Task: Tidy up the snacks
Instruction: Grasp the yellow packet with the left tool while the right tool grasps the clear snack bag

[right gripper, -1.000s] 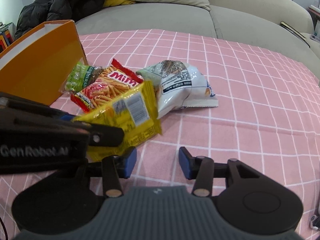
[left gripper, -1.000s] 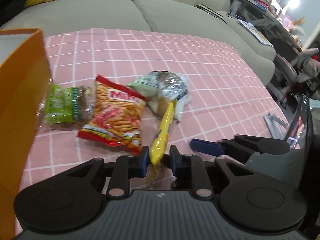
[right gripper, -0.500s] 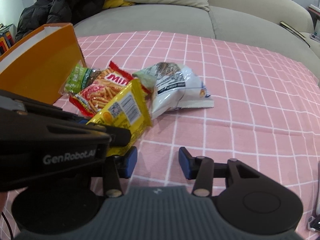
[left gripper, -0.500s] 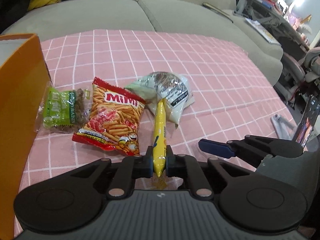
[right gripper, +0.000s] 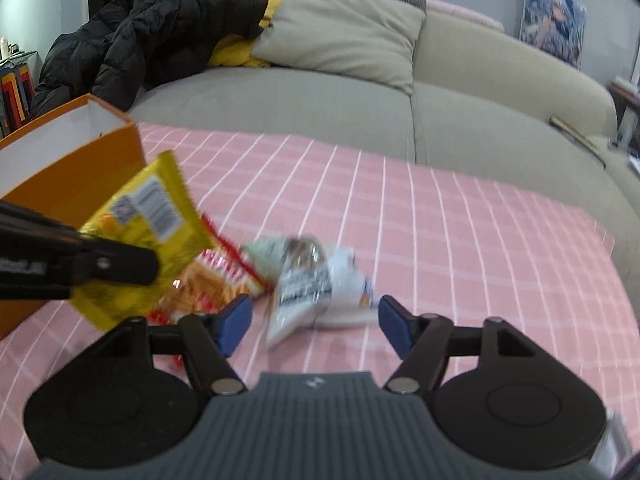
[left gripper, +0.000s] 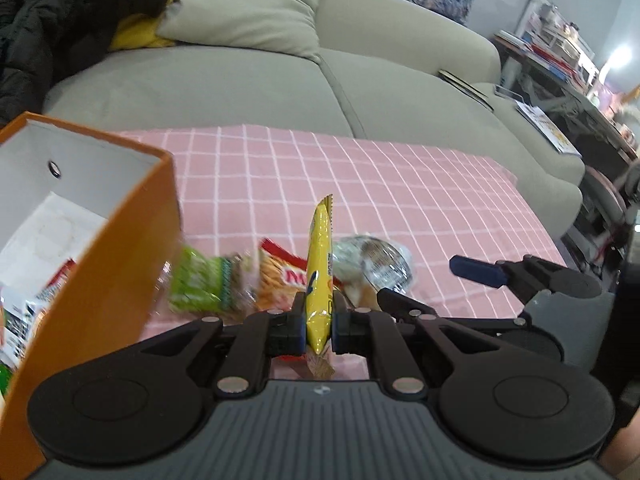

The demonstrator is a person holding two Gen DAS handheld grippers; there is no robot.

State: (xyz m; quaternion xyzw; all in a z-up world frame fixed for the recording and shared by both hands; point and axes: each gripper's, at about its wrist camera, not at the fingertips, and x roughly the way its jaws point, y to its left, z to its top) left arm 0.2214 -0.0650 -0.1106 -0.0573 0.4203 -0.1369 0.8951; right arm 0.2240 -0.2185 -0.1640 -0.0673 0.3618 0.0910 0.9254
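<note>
My left gripper [left gripper: 318, 330] is shut on a yellow snack packet [left gripper: 319, 276], held edge-on and lifted off the pink checked cloth [left gripper: 400, 200]. The right wrist view shows the same yellow packet [right gripper: 148, 236] flat-on, pinched by the left gripper's fingers [right gripper: 120, 266]. My right gripper [right gripper: 314, 322] has its jaws opening, with nothing pressed between them; the white packet [right gripper: 316, 280] lies just beyond its tips. A red packet of sticks [left gripper: 280, 280] and a green packet [left gripper: 198, 284] lie beside the orange box [left gripper: 112, 280], which stands at the left with packets inside.
A grey sofa [right gripper: 320, 112] with a cushion [right gripper: 340, 32] and a black jacket [right gripper: 140, 36] runs behind the cloth. Shelves and a chair stand at the far right of the left wrist view. The cloth's right half [right gripper: 480, 240] is bare.
The left gripper closed on the yellow packet and raised it off the cloth. The right gripper's jaws spread wider and both hands rose, so more of the sofa shows.
</note>
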